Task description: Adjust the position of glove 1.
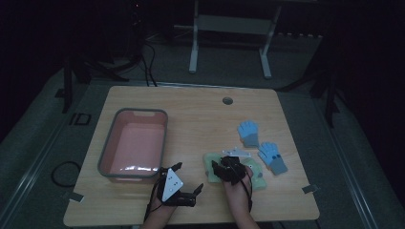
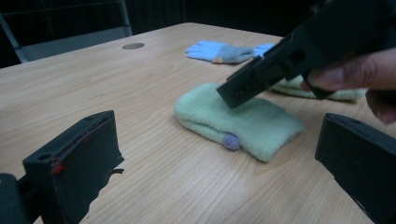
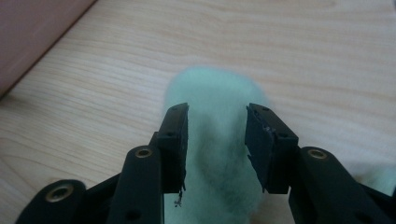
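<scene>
A soft, fuzzy pale-green glove (image 2: 240, 122) lay flat on the wooden bench (image 1: 200, 119), near its front edge, right of a pink rectangular tub (image 1: 134, 143). The right gripper (image 3: 217, 140) hung just over it, its flat black fingers (image 3: 175, 140) parted, the fabric between them but unpinched. The left gripper (image 1: 184, 179) rested nearby, fingers wide apart and empty. Two knitted blue gloves (image 1: 260, 143) lay farther right.

I see the tub (image 1: 133, 143) left of the folded glove (image 1: 210, 162); two gloves (image 1: 260, 143) lie right, behind it.
</scene>
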Available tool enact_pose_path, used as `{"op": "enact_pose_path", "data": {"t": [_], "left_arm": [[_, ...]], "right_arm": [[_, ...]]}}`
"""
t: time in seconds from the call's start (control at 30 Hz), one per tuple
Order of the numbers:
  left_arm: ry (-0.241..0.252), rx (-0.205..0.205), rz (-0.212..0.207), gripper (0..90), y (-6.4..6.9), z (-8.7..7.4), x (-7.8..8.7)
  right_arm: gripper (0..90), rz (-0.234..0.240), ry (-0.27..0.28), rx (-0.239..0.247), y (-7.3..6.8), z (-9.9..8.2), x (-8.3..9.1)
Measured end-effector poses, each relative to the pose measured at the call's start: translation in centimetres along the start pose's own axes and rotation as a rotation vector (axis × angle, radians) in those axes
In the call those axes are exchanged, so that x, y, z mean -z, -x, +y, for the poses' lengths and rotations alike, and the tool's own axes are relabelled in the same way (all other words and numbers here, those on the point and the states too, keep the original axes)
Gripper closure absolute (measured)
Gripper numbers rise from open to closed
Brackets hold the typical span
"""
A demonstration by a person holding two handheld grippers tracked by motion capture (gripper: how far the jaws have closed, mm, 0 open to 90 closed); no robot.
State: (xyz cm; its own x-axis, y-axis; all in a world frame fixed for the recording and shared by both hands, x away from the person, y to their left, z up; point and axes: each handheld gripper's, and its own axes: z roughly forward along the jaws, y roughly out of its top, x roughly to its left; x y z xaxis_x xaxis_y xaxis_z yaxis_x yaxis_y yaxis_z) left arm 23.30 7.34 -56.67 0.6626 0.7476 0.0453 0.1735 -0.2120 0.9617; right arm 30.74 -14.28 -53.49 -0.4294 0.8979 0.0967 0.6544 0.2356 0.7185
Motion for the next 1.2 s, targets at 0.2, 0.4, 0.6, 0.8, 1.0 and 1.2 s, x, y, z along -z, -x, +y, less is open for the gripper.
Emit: {"op": "enact_pose_path", "data": {"t": [0.2, 0.4, 0.6, 0.8, 1.0, 1.2], "left_arm": [[0.001, -0.002, 0.003, 0.0, 0.0, 0.0, 0.0], [0.003, 0.002, 0.005, 0.0, 0.0, 0.0, 0.0], [0.002, -0.005, 0.003, 0.0, 0.1, 0.0, 0.0], [0.007, -0.004, 0.003, 0.0, 0.1, 0.0, 0.1], [0.007, -0.007, 0.003, 0.0, 0.1, 0.0, 0.0], [0.005, -0.014, 0.003, 0.0, 0.2, 0.0, 0.0]], "right_arm": [[58.9, 0.019, 0.005, 0.065, 0.9, 1.7, 0.4], [58.8, 0.020, 0.012, 0.114, 2.4, 3.0, 1.0], [58.7, 0.013, 0.018, 0.182, 5.0, 3.9, 2.6], [58.9, 0.039, 0.031, 0.176, 8.2, 4.1, 5.0], [59.9, 0.042, 0.025, 0.173, 9.9, 2.1, 6.7], [60.8, 0.067, -0.022, 0.224, 10.4, -0.8, 6.8]]}}
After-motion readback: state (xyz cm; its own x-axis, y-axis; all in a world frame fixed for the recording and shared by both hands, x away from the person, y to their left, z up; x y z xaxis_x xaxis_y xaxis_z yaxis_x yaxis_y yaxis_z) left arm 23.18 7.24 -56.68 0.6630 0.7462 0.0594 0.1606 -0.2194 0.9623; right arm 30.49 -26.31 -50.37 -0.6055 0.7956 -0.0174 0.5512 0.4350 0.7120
